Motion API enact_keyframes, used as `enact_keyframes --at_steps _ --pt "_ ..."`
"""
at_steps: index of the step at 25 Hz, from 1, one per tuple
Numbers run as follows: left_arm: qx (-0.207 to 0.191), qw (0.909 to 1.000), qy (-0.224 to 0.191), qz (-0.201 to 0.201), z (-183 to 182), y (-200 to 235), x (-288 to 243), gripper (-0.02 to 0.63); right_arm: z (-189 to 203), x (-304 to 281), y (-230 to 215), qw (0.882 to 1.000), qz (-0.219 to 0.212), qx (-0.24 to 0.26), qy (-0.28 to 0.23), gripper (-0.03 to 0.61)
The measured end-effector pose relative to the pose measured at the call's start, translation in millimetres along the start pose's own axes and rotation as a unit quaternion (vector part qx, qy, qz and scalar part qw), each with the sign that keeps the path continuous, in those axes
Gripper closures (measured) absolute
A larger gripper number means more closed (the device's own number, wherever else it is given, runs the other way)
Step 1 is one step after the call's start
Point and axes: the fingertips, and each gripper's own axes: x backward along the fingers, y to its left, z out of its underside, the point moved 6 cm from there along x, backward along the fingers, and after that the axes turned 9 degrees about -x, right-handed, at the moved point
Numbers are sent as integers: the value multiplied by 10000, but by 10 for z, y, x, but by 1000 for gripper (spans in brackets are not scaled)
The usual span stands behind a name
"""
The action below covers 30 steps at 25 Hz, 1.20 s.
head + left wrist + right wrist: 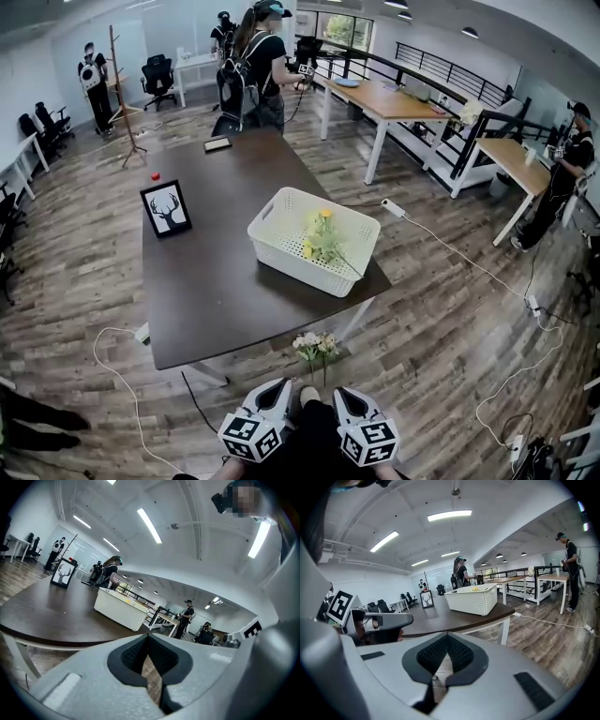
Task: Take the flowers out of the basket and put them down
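Dark table (211, 281): framed deer picture (166, 208) and small red object (156, 175) at far left, white basket (291, 258) at near right. In the basket lie yellow flowers (322, 242) with green stems. A paler bunch (316, 345) on the floor and the table's near edge lie between the basket and the left gripper (278, 386) and right gripper (345, 394), both closed and empty.

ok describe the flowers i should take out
On the dark brown wooden table stands a white perforated plastic basket, near its right corner. The yellow flowers with green stems lie inside it, unlike the paler bunch on the floor below the table's near edge.
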Motion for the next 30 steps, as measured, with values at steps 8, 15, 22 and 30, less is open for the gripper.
enact_keyframes --at_steps 8,15,22,30 --pt "21 9990 -44 -439 -67 264 -36 606 -126 -372 -12 9994 -292 61 148 571" --pt "178 9986 53 -496 -110 380 -331 606 -323 -660 -138 9983 -411 198 362 571" --pt "213 9979 63 -604 -245 588 -734 606 -621 -1028 -367 9980 -410 257 413 571" --pt "35 9962 135 -858 -490 832 -1261 607 -1051 -1549 -595 9967 -673 319 335 571"
